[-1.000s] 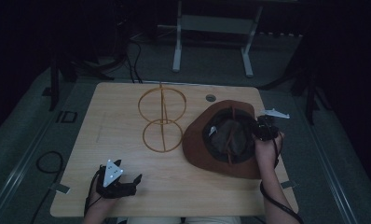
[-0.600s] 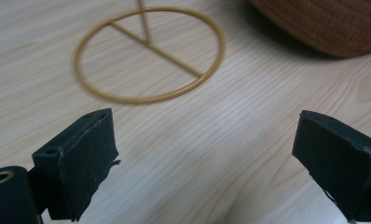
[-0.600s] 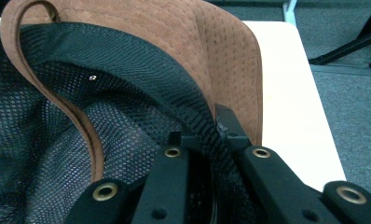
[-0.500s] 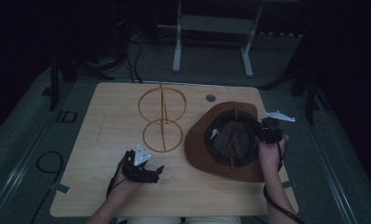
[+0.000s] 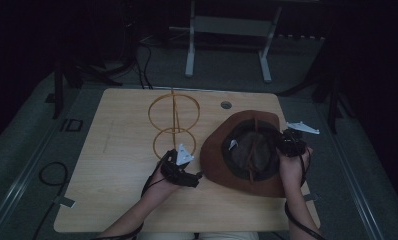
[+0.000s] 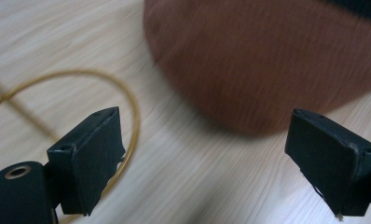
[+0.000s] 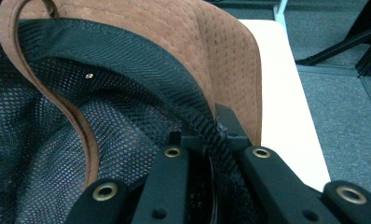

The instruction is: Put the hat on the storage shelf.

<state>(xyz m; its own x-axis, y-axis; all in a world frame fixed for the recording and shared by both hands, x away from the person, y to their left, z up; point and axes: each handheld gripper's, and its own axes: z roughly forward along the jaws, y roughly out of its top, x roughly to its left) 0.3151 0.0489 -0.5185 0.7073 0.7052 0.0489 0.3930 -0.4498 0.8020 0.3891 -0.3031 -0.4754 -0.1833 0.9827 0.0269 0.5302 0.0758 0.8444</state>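
A light wooden table [image 5: 117,165] takes up the middle of the high view, with a round grommet hole [image 5: 226,105] near its upper edge. On its right half, centre-right of the frame, lies a brown suede hat [image 5: 222,165], upside down so that its black mesh lining [image 5: 249,155] faces up, with a brown chin cord [image 5: 252,150] trailing across the opening. Left of the hat, in the upper middle of the frame, stands a wire hat stand [image 5: 174,112] made of two golden rings joined by a rod. The right gripper [image 5: 288,141] sits at the hat's right edge; in the right gripper view its jaws are pressed together on the mesh sweatband [image 7: 207,128] where the brim [image 7: 221,56] folds up beside it, so the hat is pinched at its inner rim. The left gripper [image 5: 196,178] sits at the lower middle of the high view, just beside the hat's left brim and below the stand's lower ring. In the left gripper view its fingers [image 6: 88,158] stand wide apart and have just been closing a little, with only bare tabletop between them; the blurred brim [image 6: 267,60] fills the upper right ahead of them, apart from the pads, and the stand's ring [image 6: 132,116] curves past the left finger. No brand, label or writing can be read on anything.
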